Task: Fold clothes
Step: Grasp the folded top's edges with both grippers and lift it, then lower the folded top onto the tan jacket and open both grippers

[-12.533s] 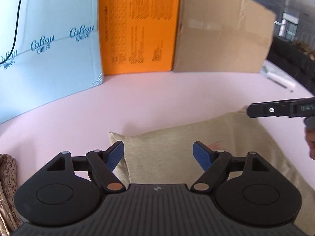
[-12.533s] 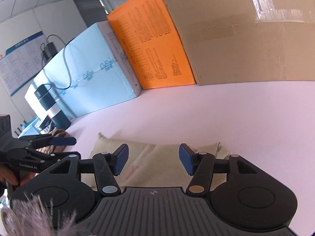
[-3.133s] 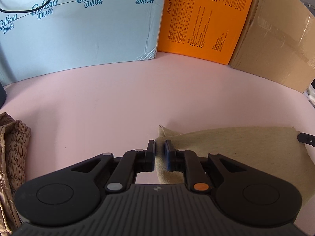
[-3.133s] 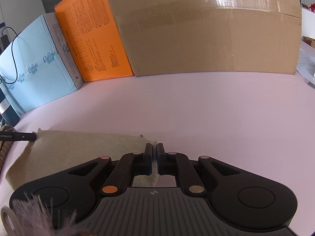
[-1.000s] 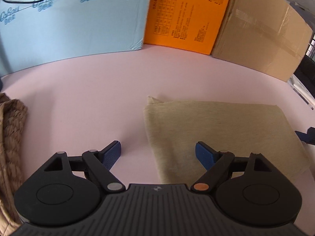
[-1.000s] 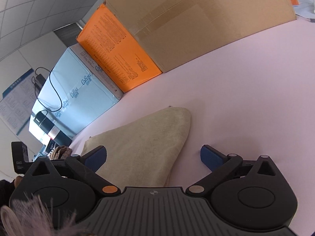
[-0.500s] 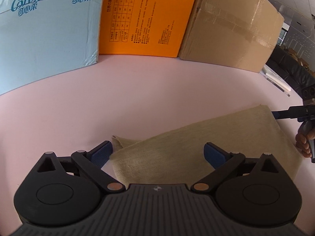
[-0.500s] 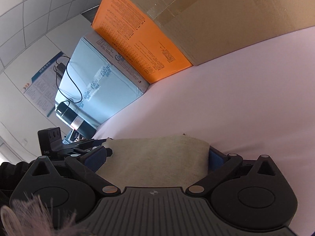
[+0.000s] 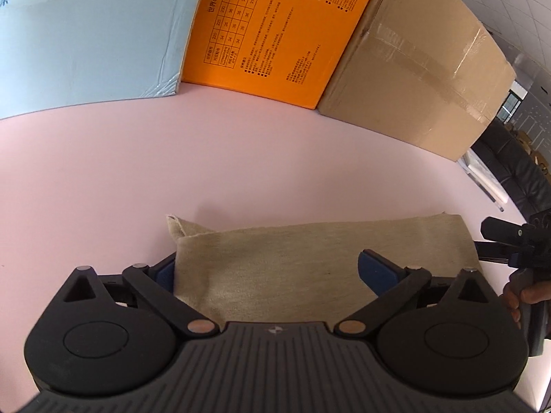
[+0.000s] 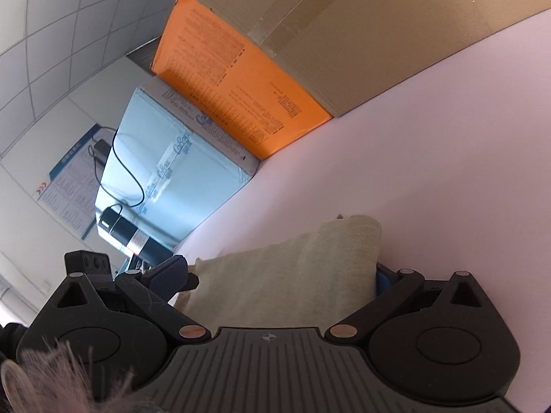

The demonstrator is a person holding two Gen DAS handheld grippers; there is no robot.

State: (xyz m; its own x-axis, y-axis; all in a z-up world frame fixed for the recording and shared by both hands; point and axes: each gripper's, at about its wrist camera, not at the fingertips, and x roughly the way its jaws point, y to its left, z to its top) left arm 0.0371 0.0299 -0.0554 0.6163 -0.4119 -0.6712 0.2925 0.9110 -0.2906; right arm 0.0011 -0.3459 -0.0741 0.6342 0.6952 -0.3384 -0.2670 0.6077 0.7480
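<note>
Beige, coarse-woven cloth (image 9: 310, 258) lies folded flat on the pink table (image 9: 241, 144), and each claw has come at it from an opposite short end. The left gripper (image 9: 272, 270) stands wide with its jaws closing; the cloth's end sits between its blue pads, the left pad right at the cloth's edge, though I cannot tell whether it presses yet. The right gripper (image 10: 279, 275) is wide too and closing, with the other end of the cloth (image 10: 292, 275) between its fingers and the rounded folded edge just inside its right-hand pad. In the left view the right claw shows off to the far right of the cloth, held in a person's hand (image 9: 520, 296). To my eye the step in hand is taking hold of both ends of a piece already folded, either for a further fold or to lift it away; which, I cannot say. The next move calls for both claws to shut evenly on all the layers, so the fold does not slide open on lifting. Counting: one cloth, two claws, three boxes standing beyond the claws along the table's far side: a pale blue box (image 9: 86, 34), an orange box (image 9: 275, 27), a brown carton (image 9: 413, 69). One dark flask (image 10: 127, 232) stands by the blue box.
</note>
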